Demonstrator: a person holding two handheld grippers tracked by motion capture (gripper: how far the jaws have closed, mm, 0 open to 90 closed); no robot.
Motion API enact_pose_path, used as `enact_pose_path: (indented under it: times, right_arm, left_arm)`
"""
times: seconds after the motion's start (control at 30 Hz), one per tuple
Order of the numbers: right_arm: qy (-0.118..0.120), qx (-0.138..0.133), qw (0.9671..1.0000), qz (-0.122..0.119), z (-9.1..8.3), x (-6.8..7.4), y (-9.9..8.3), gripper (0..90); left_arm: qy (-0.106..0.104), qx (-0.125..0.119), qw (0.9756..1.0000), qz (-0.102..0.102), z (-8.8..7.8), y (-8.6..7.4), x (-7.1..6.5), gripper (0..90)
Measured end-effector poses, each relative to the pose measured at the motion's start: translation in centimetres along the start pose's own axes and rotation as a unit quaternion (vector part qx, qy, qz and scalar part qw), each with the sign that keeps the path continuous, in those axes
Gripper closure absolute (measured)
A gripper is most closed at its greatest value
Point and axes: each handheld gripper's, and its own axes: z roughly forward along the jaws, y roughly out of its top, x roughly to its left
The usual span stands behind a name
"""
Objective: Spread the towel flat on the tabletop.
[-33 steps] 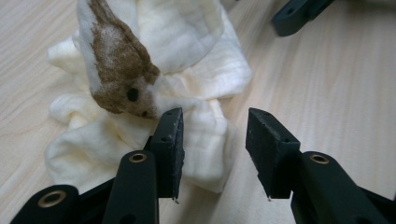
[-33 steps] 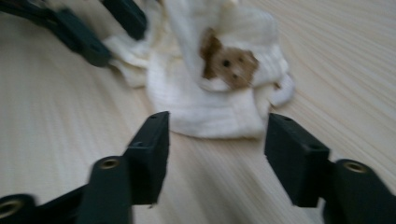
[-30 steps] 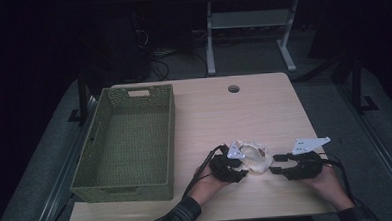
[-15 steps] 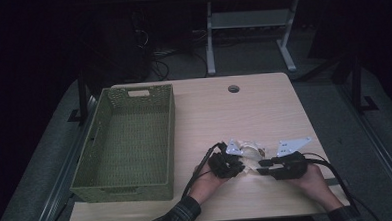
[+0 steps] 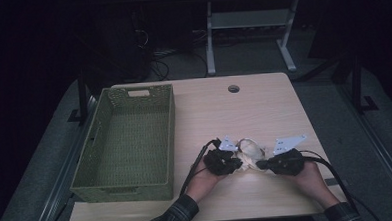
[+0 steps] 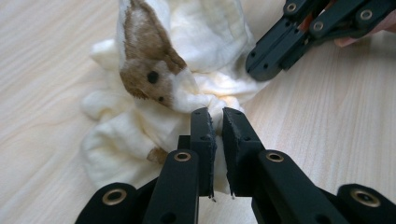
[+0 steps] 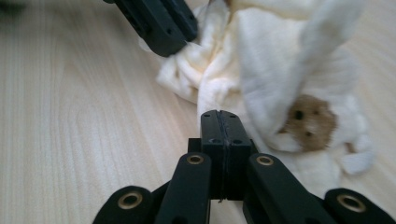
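Black tools [image 5: 246, 164] with brass-ringed pivots, grey plates, trailing black cables; dark plaid sleeves [image 5: 181, 216].

The soft toy [image 5: 250, 152] lay on the table [image 5: 264, 107] between the two grippers, with the left gripper [image 5: 231, 163] just to its left and the right gripper [image 5: 262, 164] just to its right, both on its near side. In the left gripper view the toy [image 6: 154, 93] sat ahead of and left of that gripper's own jaws, the right gripper [image 6: 261, 65] beyond it to the right; in the right gripper view the toy [image 7: 280, 84] lay ahead and to the right, the left gripper [image 7: 166, 35] beyond to the left. The basket [image 5: 84, 171] stood on the table well to the left of the left gripper, and the hole [image 5: 233, 89] in the table lay far behind both grippers.
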Motion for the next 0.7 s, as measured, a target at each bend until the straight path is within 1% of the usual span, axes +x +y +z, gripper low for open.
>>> enact_pose_path:
  times: [0.13, 0.2, 0.23, 0.27, 0.3, 0.4, 0.47, 0.53, 0.57, 0.6, 0.63, 0.7]
  right_arm:
    - [-0.006, -0.014, 0.9998, 0.010, -1.0, -0.8, -0.2, 90.0]
    - [-0.011, -0.022, 0.9996, 0.017, -1.5, -1.2, -0.3, 90.0]
    - [-0.013, -0.024, 0.9994, 0.020, -1.8, -1.4, -0.3, 90.0]
    - [-0.015, -0.029, 0.9992, 0.023, -2.0, -1.6, -0.4, 90.0]
    - [-0.017, -0.030, 0.9990, 0.027, -2.3, -1.8, -0.5, 90.0]
    - [-0.027, -0.028, 0.9987, 0.034, -2.8, -2.3, -0.8, 90.0]
    - [-0.030, -0.026, 0.9984, 0.041, -3.1, -2.7, -1.1, 90.0]
    - [-0.032, -0.023, 0.9981, 0.048, -3.3, -3.0, -1.4, 90.0]
    - [-0.032, -0.021, 0.9982, 0.046, -3.4, -3.1, -1.5, 90.0]
    - [-0.031, -0.019, 0.9981, 0.050, -3.4, -3.2, -1.6, 90.0]
    - [-0.030, -0.016, 0.9981, 0.050, -3.4, -3.2, -1.7, 90.0]
    - [-0.023, -0.011, 0.9984, 0.051, -3.2, -3.1, -1.8, 90.0]
  left_arm:
    - [0.010, -0.011, 0.9999, -0.002, -1.0, 0.0, 0.5, 82.2]
    - [0.015, -0.019, 0.9997, -0.010, -1.4, 0.0, 0.7, 82.2]
    - [0.018, -0.020, 0.9996, -0.009, -1.6, 0.0, 0.9, 82.3]
    - [0.021, -0.020, 0.9995, -0.014, -1.7, -0.1, 1.1, 82.3]
    - [0.027, -0.019, 0.9994, -0.014, -1.9, -0.2, 1.3, 82.3]
    - [0.042, -0.024, 0.9984, -0.028, -2.2, -0.3, 1.7, 83.1]
    - [0.056, -0.017, 0.9978, -0.033, -2.4, -0.4, 2.0, 83.8]
    - [0.059, -0.014, 0.9975, -0.036, -2.4, -0.5, 2.3, 84.2]
    - [0.068, -0.009, 0.9968, -0.041, -2.4, -0.6, 2.3, 84.2]
    - [0.071, -0.006, 0.9966, -0.042, -2.3, -0.6, 2.4, 84.2]
    - [0.067, -0.005, 0.9966, -0.048, -2.2, -0.7, 2.5, 84.0]
    - [0.069, -0.001, 0.9965, -0.048, -2.1, -0.8, 2.6, 80.8]
